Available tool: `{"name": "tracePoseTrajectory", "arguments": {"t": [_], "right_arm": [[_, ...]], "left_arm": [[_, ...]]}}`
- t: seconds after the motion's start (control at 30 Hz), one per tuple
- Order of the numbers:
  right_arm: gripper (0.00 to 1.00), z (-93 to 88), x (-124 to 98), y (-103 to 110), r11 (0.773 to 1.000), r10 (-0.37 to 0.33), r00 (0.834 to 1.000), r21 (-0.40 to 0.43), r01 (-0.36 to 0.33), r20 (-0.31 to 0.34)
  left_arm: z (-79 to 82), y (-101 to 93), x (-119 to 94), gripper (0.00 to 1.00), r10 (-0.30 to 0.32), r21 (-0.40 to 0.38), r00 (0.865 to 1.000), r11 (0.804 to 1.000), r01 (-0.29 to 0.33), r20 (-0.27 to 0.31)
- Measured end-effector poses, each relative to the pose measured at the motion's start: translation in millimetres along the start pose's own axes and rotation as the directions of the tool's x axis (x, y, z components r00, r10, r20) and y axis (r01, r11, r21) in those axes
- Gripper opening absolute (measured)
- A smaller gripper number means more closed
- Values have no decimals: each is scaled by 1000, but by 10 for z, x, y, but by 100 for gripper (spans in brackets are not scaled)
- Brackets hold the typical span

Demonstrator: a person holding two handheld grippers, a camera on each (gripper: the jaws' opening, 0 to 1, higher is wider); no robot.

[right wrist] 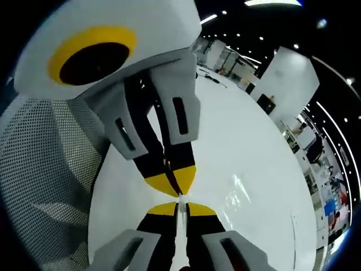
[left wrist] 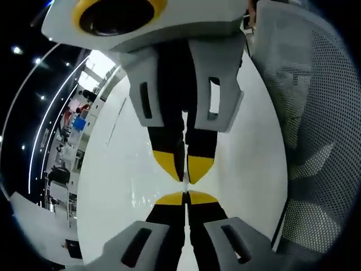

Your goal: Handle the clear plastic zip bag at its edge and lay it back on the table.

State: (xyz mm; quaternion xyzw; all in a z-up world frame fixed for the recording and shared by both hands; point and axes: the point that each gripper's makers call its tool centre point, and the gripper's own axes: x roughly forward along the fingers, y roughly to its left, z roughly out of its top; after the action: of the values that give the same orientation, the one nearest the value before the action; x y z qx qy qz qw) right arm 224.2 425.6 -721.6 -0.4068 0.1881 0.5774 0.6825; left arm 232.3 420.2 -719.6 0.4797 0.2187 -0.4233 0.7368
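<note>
1. Left gripper view: left gripper [left wrist: 185,193] jaws together, tip to tip with right gripper [left wrist: 184,165], also closed.
2. Bag [right wrist: 240,197]: faint clear glints between grippers and table [left wrist: 113,186]; clamp on its edge likely, not certain.
3. Judgement: mid-handling; laying down remains.

My left gripper [left wrist: 185,195] at bottom of left gripper view, my right gripper [left wrist: 184,167] coming down from top, tips facing mine, nearly touching. White table [left wrist: 113,192] behind both. Clear plastic zip bag [left wrist: 148,195] on table, just left of tips. Mesh chair [left wrist: 321,147] right of table.

Right gripper view: my right gripper [right wrist: 177,210] at bottom, left gripper [right wrist: 171,182] above it, tip to tip. Bag [right wrist: 237,195] on table [right wrist: 248,141], right of tips. Chair [right wrist: 45,169] left of table.
</note>
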Motion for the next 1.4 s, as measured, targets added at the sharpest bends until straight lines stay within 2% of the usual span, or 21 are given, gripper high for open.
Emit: {"name": "tracePoseTrajectory", "arguments": {"t": [0.5, 1.4], "right_arm": [[0, -32, 14, 48, 999, 16, 1000, -30, -17, -26], [0, -95, 13, 82, 999, 21, 998, -31, -23, -52]], "left_arm": [[29, -48, -6, 0, -31, -34, 1000, 999, 31, 1], [-47, -103, 7, 0, -38, -44, 999, 998, 37, -12]]}}
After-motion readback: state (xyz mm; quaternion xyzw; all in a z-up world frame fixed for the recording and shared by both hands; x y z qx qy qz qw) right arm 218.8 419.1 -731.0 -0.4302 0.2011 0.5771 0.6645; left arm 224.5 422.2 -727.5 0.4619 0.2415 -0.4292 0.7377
